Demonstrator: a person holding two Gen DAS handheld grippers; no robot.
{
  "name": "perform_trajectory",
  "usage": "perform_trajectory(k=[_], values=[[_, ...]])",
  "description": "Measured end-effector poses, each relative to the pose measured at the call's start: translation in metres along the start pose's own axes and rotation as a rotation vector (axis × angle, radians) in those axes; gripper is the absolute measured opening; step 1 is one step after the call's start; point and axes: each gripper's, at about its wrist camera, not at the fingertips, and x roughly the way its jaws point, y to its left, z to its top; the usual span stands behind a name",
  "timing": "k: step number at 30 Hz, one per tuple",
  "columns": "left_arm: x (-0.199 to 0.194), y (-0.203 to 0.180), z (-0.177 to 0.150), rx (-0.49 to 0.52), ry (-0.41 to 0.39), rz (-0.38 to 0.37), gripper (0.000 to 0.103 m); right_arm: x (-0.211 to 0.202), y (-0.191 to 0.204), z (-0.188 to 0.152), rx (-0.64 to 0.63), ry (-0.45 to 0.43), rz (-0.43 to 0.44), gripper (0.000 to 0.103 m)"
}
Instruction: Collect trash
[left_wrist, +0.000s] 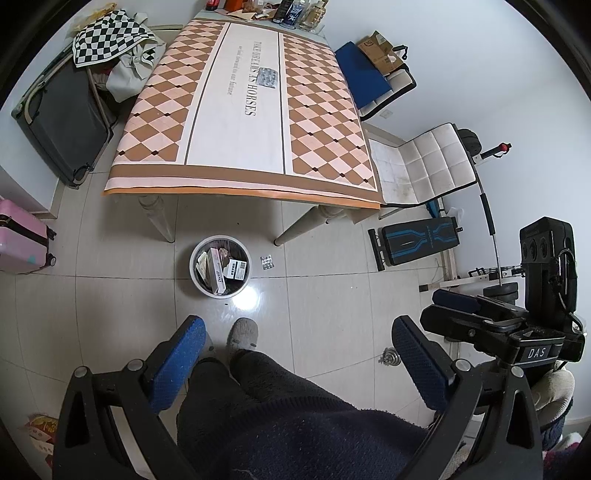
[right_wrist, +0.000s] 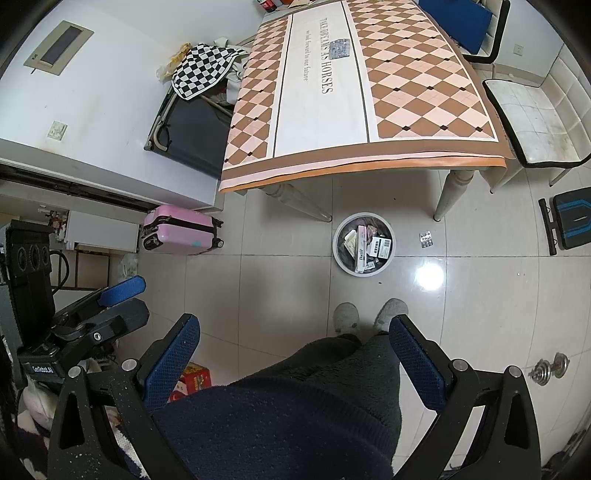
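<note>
A white round trash bin (left_wrist: 195, 275) (right_wrist: 338, 254) stands on the tiled floor in front of the table, with boxes and papers inside. A silver pill blister pack (left_wrist: 267, 262) (right_wrist: 426, 239) lies on the floor just right of the bin. A second blister pack (left_wrist: 268, 77) (right_wrist: 340, 48) lies on the table's white centre strip. My left gripper (left_wrist: 299, 332) is open and empty, held high above the floor. My right gripper (right_wrist: 295, 330) is also open and empty; it shows at the right of the left wrist view (left_wrist: 458, 306).
The table (left_wrist: 332, 125) (right_wrist: 424, 96) has a checked cloth. A white chair (left_wrist: 424, 166) and a fitness bench (left_wrist: 419, 240) stand right. A pink suitcase (right_wrist: 181, 229) and a dark folded cot (left_wrist: 62, 122) stand left. A small dumbbell (right_wrist: 550, 367) lies on the floor. My slippered feet (right_wrist: 365, 315) are below.
</note>
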Motion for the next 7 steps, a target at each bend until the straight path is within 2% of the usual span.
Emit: perform_trajectory(k=[7], values=[[-0.0002, -0.0005, -0.0032, -0.007, -0.005, -0.002, 0.103, -0.0007, -0.0012, 0.0046, -0.002, 0.004, 0.005, 0.103]])
